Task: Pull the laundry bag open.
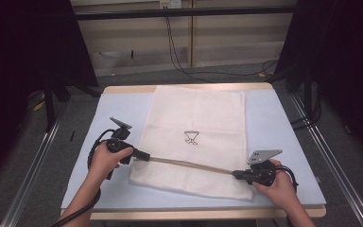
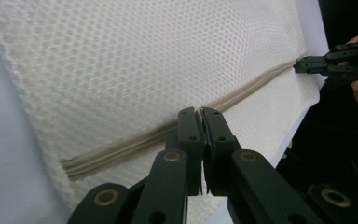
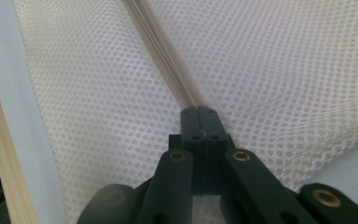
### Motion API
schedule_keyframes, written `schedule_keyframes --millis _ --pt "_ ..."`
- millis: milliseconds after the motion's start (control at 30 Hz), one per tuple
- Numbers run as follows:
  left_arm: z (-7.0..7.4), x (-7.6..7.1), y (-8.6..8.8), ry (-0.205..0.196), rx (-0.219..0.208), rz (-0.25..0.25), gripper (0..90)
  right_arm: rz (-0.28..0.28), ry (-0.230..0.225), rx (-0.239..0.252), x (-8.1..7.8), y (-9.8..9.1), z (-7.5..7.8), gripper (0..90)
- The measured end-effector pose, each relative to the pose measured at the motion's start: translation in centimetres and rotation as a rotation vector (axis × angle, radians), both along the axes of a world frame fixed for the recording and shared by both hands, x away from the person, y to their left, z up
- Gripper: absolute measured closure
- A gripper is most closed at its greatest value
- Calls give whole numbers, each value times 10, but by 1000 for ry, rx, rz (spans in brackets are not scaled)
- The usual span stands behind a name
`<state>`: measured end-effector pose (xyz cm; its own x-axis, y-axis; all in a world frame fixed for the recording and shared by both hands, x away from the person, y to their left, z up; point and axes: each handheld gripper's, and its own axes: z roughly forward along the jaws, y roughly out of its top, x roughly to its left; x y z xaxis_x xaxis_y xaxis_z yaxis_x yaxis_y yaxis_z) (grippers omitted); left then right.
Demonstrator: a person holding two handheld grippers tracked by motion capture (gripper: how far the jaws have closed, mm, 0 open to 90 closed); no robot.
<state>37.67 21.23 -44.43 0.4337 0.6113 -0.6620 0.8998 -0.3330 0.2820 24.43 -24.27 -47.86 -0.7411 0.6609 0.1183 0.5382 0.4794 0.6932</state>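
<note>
**Two grippers pinch a mesh bag's zipper at the near edge of the table**

A white mesh bag (image 1: 194, 137) lies flat on a pale blue mat (image 1: 279, 142) covering the table (image 1: 189, 88), stretching from near the far edge down towards the near edge, a small dark emblem (image 1: 192, 137) at its middle. Towards the near left corner, the left gripper (image 1: 144, 156), in the person's left hand (image 1: 106, 161), has its jaws pressed together on the left end of the beige zipper (image 1: 189, 165), which runs across the bag's near end. The left gripper view shows the two black jaws meeting over the zipper (image 2: 242, 88) amid honeycomb mesh (image 2: 135, 60), with the other gripper (image 2: 307, 64) pinching the far end. Towards the near right corner, the right gripper (image 1: 236, 174), held in the right hand (image 1: 279, 187), is likewise clamped on the zipper's right end; its own view shows the jaws tight together where the zipper (image 3: 168, 60) reaches them, mesh (image 3: 279, 65) spreading on both sides. Between the two grippers the zipper appears lifted off the bag, slanting down to the right.
</note>
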Motion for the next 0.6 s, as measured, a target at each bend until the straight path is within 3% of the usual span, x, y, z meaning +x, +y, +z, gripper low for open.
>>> schedule_keyframes --millis 233,467,600 --pt "0 1 11 -1 -8 35 874 4 6 1 0 0 0 900" --pt "0 1 15 10 -24 28 874 2 2 3 0 0 0 900" --pt "-1 2 16 9 -9 39 874 5 3 6 0 -1 0 900"
